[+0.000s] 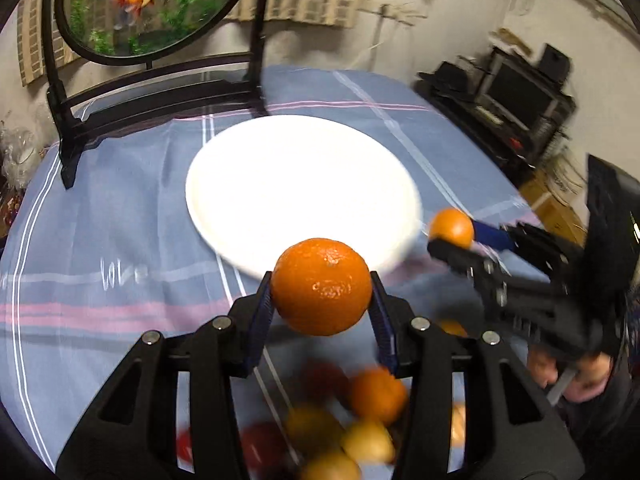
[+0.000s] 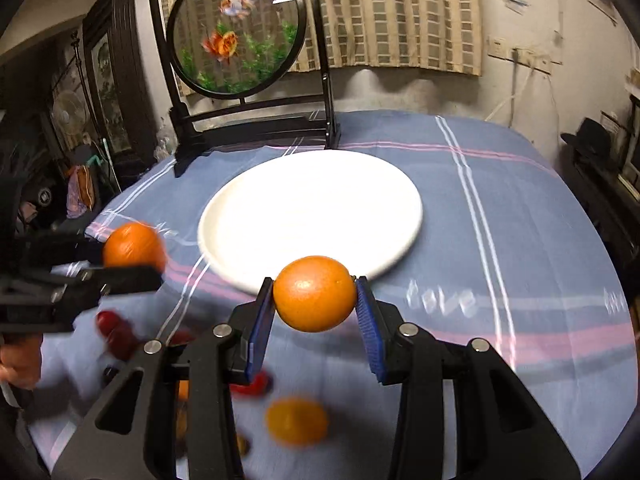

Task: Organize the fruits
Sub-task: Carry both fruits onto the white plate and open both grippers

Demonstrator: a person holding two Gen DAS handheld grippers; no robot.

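My left gripper (image 1: 322,290) is shut on a large orange (image 1: 321,286), held in the air just short of the near rim of the white plate (image 1: 280,184). To its right, my right gripper (image 1: 452,236) grips a smaller orange (image 1: 451,227) beside the plate's right edge. In the right wrist view the right gripper (image 2: 315,294) pinches its orange (image 2: 315,293) in front of the plate (image 2: 320,196), and the left gripper (image 2: 136,258) with its orange (image 2: 134,244) shows at the left. The plate holds nothing.
Several blurred fruits, red, yellow and orange (image 1: 376,394), lie on the blue striped tablecloth (image 1: 100,240) under the grippers; they also show as red fruit (image 2: 116,334) and an orange one (image 2: 297,420). A black-framed round goldfish screen (image 2: 236,36) stands behind the plate. A hand (image 1: 572,372) holds the right gripper.
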